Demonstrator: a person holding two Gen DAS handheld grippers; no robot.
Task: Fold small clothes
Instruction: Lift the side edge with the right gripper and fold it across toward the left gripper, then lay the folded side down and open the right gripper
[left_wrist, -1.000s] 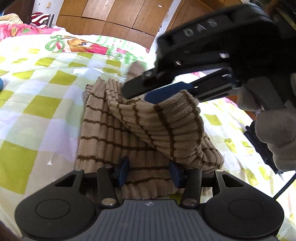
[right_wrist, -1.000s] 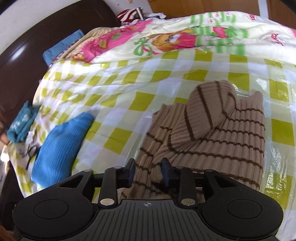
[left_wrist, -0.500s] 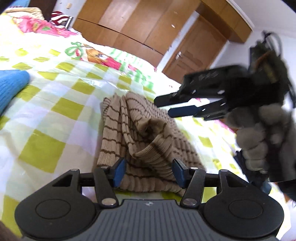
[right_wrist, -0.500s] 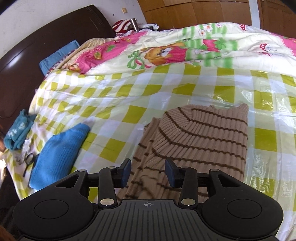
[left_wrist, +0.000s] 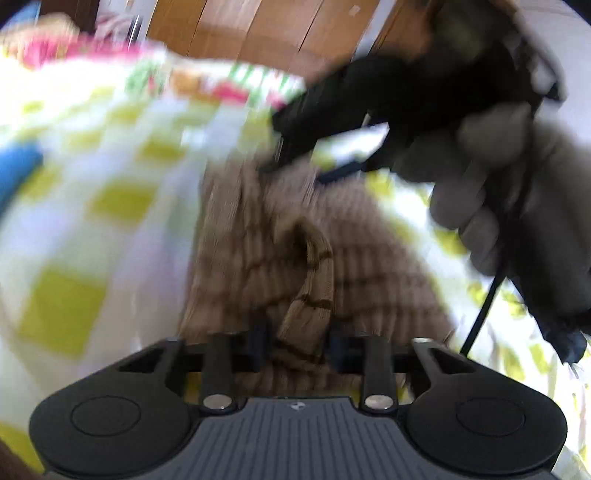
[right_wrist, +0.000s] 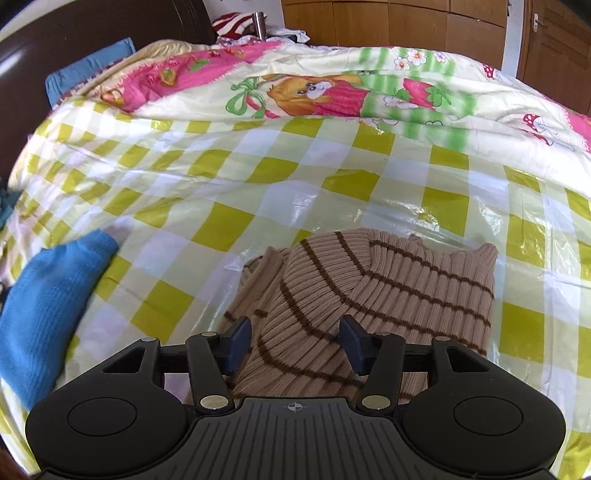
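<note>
A tan ribbed sweater with thin brown stripes (right_wrist: 373, 291) lies partly folded on the green-and-white checked plastic sheet (right_wrist: 229, 206) on the bed. My right gripper (right_wrist: 295, 345) is open and empty just above the sweater's near edge. The left wrist view is motion-blurred. My left gripper (left_wrist: 297, 341) is open, with a raised ridge of the sweater (left_wrist: 310, 288) standing between its fingers. The right gripper with its gloved hand (left_wrist: 369, 122) shows above the sweater's far end in that view.
A folded blue garment (right_wrist: 48, 306) lies at the left on the sheet. A cartoon-print quilt (right_wrist: 332, 92) is bunched along the far side. A dark headboard (right_wrist: 92, 33) and wooden wardrobe doors (right_wrist: 406, 18) stand behind the bed.
My right gripper let go of the sweater, opened wide and drew back a little. The lifted part of the sweater dropped flat. My left gripper swung quickly, blurring its view.
</note>
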